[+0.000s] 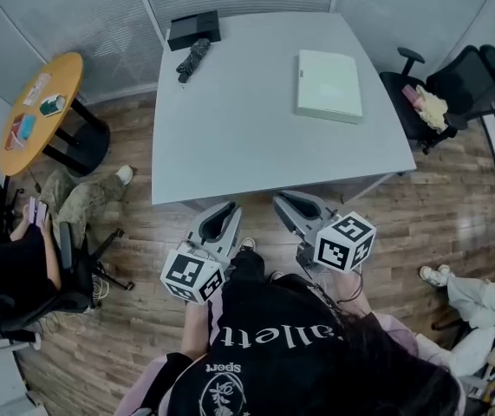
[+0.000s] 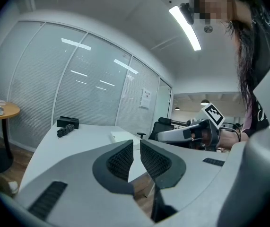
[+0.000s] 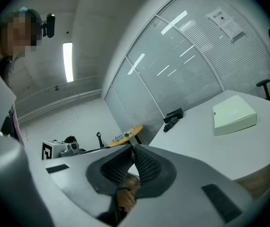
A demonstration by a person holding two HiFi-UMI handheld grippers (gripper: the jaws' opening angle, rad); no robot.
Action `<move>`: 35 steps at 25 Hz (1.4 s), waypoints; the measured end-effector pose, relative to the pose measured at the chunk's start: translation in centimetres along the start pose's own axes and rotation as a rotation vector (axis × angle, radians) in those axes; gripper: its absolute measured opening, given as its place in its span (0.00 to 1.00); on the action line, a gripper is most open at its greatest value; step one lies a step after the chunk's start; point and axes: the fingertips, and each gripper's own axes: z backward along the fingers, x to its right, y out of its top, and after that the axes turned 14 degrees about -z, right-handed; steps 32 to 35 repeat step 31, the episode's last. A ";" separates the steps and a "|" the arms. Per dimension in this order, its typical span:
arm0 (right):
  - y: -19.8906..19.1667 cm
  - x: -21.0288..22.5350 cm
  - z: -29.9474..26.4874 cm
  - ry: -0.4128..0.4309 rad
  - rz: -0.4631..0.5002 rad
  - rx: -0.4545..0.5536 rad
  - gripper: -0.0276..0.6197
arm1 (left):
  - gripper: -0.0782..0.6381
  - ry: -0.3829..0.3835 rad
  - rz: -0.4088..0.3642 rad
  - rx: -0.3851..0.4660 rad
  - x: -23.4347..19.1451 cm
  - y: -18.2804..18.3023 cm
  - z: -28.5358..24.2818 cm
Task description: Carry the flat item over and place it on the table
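Left gripper [image 1: 227, 208], narrowly parted, and right gripper [image 1: 281, 200], closed, both empty, point level toward the table [image 1: 230, 137]; shirt [image 1: 269, 367] reads "sport".

Floor [image 1: 455, 198]: brown wood planks, laid throughout. Walls [image 1: 74, 16]: full-height glass panels in pale frames, backed by closed grey slatted blinds, on the far side and running round to the left. A white paper notice [image 2: 145, 98] is fixed to one panel. Large pale grey table [image 1: 247, 128] stands near the far wall. Round yellow side table [image 1: 52, 94] on a black pedestal, off the big table's far left corner. Black office chair [image 1: 468, 76] with armrests just beyond its right edge. Ceiling white; one long strip light [image 2: 186, 27], lit, its reflections streaking the glass.
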 end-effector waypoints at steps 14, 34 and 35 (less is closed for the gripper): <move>-3.7 -2.5 3.6 0.063 0.035 -0.038 0.09 | 0.19 0.010 -0.032 0.000 5.6 -0.4 2.9; -5.0 -4.9 3.9 0.100 0.076 -0.041 0.09 | 0.19 0.039 -0.053 0.018 6.5 0.0 5.4; -5.0 -4.9 3.9 0.100 0.076 -0.041 0.09 | 0.19 0.039 -0.053 0.018 6.5 0.0 5.4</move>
